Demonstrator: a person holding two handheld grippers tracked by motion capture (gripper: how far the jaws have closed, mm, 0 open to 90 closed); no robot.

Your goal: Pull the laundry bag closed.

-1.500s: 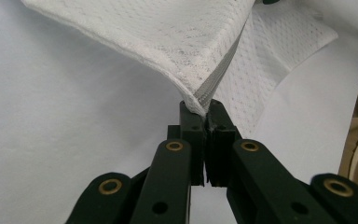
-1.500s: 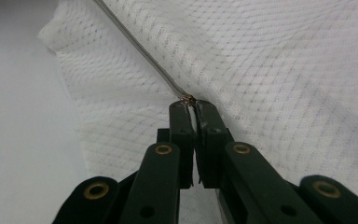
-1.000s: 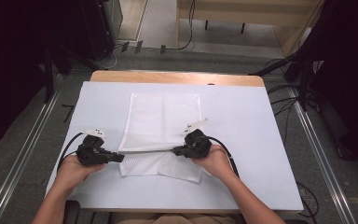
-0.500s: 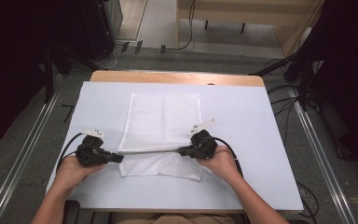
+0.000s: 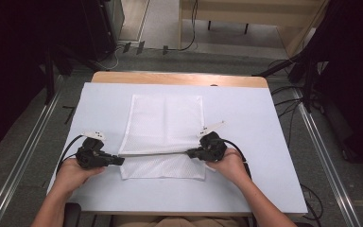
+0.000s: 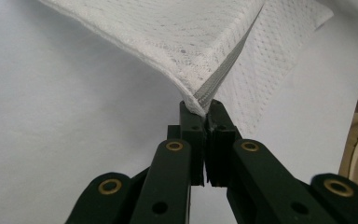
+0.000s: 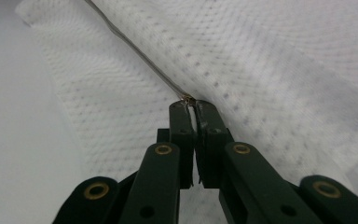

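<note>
Where the white mesh cloth (image 5: 164, 124) lies spread in the middle of the tabletop (image 5: 264, 123), its near part is doubled over, and the fold's edge is pulled into a taut line between the two claws. The left claw (image 5: 121, 161) is clamped on the cloth's left corner, the right claw (image 5: 189, 152) on its right corner. In each gripper view the pinched bit of cloth vanishes between the black jaws, so how much is caught is hard to make out. The person's forearms are cut off at the bottom of the high view.
</note>
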